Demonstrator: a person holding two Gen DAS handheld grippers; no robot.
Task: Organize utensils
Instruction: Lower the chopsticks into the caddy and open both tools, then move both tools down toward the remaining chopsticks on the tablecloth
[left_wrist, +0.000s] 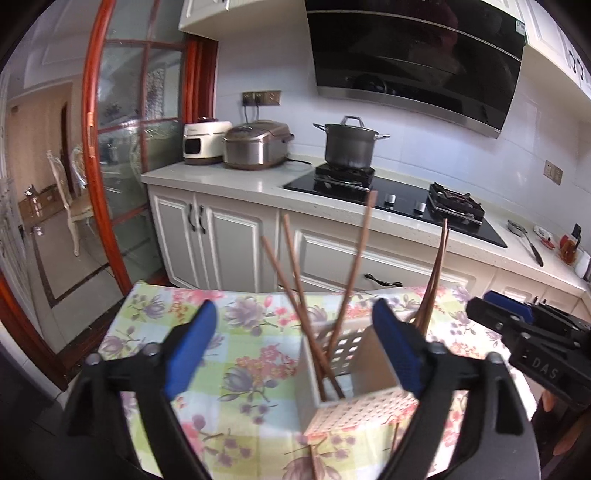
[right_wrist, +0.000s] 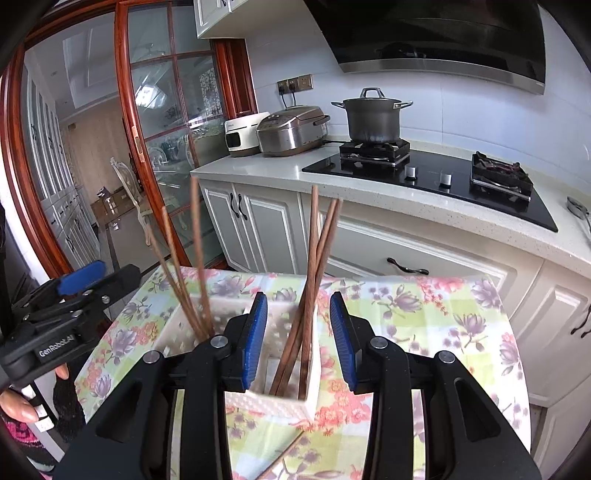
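A white perforated utensil holder with two compartments stands on a floral tablecloth. Brown wooden chopsticks stand in its left compartment and more chopsticks in its right one. My left gripper is open and empty just above the holder. In the right wrist view the holder sits between the fingers of my right gripper, which is open around upright chopsticks without touching them. One chopstick lies on the cloth in front of the holder. The right gripper also shows in the left wrist view.
Behind the table runs a white counter with a rice cooker, a white appliance and a pot on a black stove. A ladle lies at the counter's right end. A red-framed glass door is at left.
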